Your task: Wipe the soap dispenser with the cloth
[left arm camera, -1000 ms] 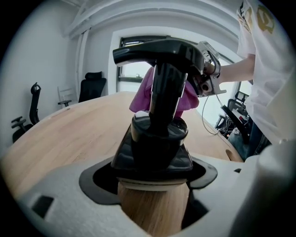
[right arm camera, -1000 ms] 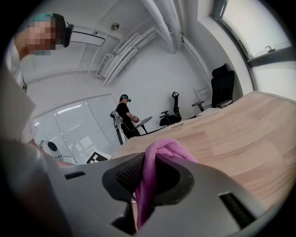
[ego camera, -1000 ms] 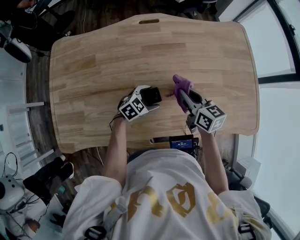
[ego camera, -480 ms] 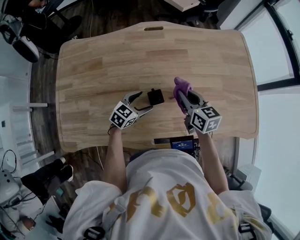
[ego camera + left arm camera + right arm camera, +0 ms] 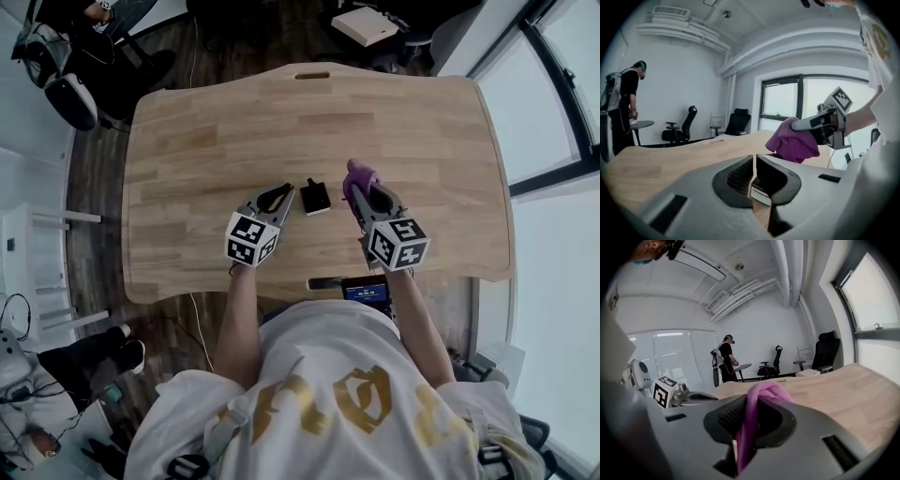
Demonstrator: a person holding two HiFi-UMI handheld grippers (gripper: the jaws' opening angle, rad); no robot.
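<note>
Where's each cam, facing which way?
Head view: on the head, steeply down at the table; shirt, forearms, left gripper, right gripper show.
Left gripper view: on that gripper, facing the right gripper; own jaws just closed, empty.
Right gripper view: on that gripper, facing along the table; own jaws clamp cloth.
Shared: each gripper view shows the other gripper.

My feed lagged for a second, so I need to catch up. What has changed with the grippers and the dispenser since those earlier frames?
The left gripper let go of the soap dispenser and drew back off it. Its jaws have just been closing, with nothing between them. The dispenser now sits free on the table. Unchanged: the right gripper still clamps the purple cloth beside the dispenser.
</note>
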